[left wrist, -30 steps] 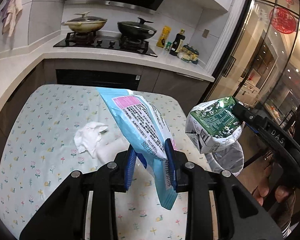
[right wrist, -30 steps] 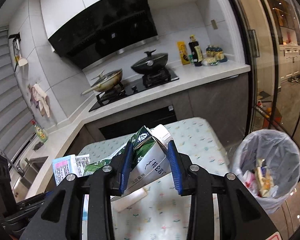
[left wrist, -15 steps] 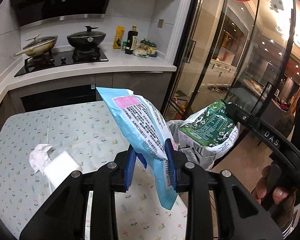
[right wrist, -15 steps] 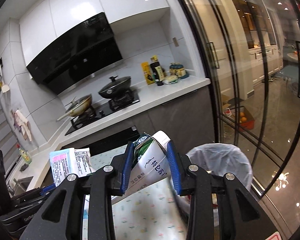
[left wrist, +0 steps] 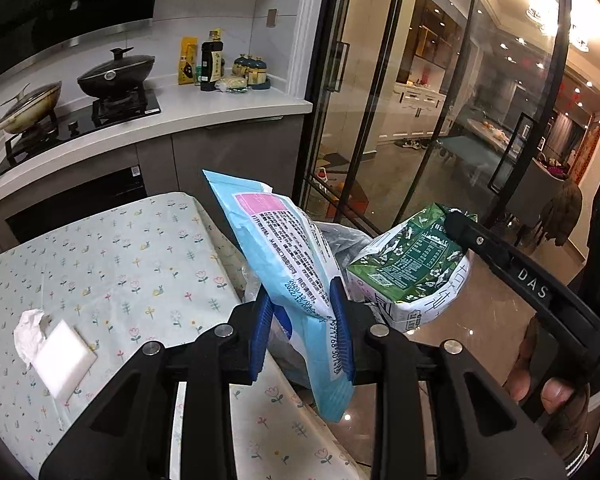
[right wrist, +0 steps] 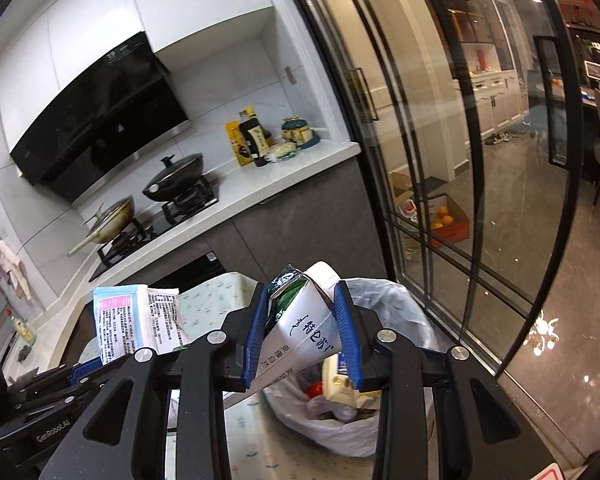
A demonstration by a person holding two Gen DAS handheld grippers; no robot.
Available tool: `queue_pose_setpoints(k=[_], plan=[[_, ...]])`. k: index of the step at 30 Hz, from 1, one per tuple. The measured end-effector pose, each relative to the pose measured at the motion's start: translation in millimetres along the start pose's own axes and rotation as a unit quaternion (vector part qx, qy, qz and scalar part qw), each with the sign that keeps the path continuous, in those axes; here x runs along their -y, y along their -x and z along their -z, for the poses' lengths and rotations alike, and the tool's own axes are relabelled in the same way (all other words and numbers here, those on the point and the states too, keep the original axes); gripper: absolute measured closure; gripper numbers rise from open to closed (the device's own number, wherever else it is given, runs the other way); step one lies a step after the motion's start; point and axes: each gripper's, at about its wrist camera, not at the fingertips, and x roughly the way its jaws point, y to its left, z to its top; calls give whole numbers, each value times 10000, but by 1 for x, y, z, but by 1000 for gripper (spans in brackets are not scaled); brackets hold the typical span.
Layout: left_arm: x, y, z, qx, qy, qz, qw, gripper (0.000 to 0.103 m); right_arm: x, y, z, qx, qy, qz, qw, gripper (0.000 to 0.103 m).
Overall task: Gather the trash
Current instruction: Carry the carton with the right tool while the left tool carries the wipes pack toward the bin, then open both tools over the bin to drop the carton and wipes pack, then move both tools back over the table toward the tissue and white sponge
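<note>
**Both hand-held grippers carry trash at the bin**

We hold the left hand-held gripper [left wrist: 302, 330] with its blue pads pinching a light-blue plastic wrapper [left wrist: 284, 256] near its lower end; the wrapper stands up tilted between the pads, its pink label and printed text facing us, its bottom hanging below them. We hold the right hand-held gripper [right wrist: 302, 330] with its pads pressed onto a crushed green-and-white milk carton [right wrist: 306, 328], the white cap end pointing away from us. In the left wrist view the carton [left wrist: 408, 264] hangs in the air just to the right of the wrapper, beyond the desk edge.

The trash bin [right wrist: 384, 300], lined with a pale plastic bag, stands on the floor just beside the desk [left wrist: 112, 256], close to the glass doors. In the right wrist view the carton is above the bin's opening, and packaging already lies inside the bag. In the left wrist view the liner is partly hidden behind the wrapper.

On the flower-patterned desk, well apart from both grippers, a crumpled tissue [left wrist: 28, 328] touches a white block [left wrist: 62, 362].
</note>
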Motion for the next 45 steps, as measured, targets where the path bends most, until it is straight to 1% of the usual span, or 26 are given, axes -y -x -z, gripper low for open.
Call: queue_pose_setpoints(k=[7, 11, 14, 15, 16, 17, 18, 19, 22, 25, 26, 27, 28, 29, 31, 35, 38, 41, 43, 45], plan=[[22, -48, -6, -306, -251, 148, 9991, 75, 43, -14, -2, -48, -240, 300, 9993, 71], [29, -74, -7, -515, -366, 219, 9978, 73, 59, -25, -1, -121, -328, 436, 9984, 71], [27, -87, -8, -587, -366, 241, 9973, 71, 65, -34, 0, -193, -350, 491, 9980, 71], [25, -90, -9, -606, -360, 231, 9972, 68, 66, -38, 0, -218, -356, 494, 9979, 71], [24, -93, -9, -620, -347, 213, 9972, 58, 65, -42, 1, -242, -359, 493, 9978, 71], [21, -94, -10, -593, -316, 200, 9975, 53, 65, -45, 1, -262, -353, 491, 9978, 71], [20, -95, -11, -555, -295, 182, 9979, 48, 64, -49, 1, -287, -342, 486, 9978, 71], [17, -95, -12, -518, -272, 163, 9982, 45, 62, -53, 2, -312, -331, 478, 9978, 71], [14, -95, -15, -470, -256, 103, 9985, 42, 57, -64, 2, -382, -293, 440, 9979, 71], [10, -93, -16, -419, -256, 33, 9988, 41, 50, -74, 3, -460, -257, 354, 9980, 69], [8, -92, -16, -392, -255, -5, 9989, 39, 47, -76, 4, -459, -246, 328, 9981, 69], [6, -90, -16, -351, -243, -62, 9991, 32, 43, -78, 4, -450, -227, 329, 9982, 69], [4, -88, -16, -313, -229, -112, 9992, 29, 39, -79, 4, -479, -199, 325, 9981, 66], [2, -87, -16, -281, -217, -154, 9993, 29, 35, -81, 4, -503, -180, 299, 9981, 65], [-2, -84, -16, -274, -197, -178, 9993, 29, 30, -80, 5, -475, -161, 283, 9983, 57], [-12, -74, -16, -219, -107, -238, 9994, 29, 20, -72, 3, -392, -148, 226, 9989, 54], [-19, -65, -16, -154, -42, -269, 9995, 29, 9, -63, 1, -312, -107, 204, 9992, 50], [-25, -54, -15, -91, 16, -315, 9995, 28, -3, -52, 1, -239, -47, 148, 9996, 49], [-30, -45, -13, -42, 74, -337, 9994, 24, -11, -44, 0, -178, -3, 113, 9998, 47], [-35, -36, -11, 30, 110, -369, 9993, 24, -23, -36, 0, -119, 77, 79, 9999, 45]])
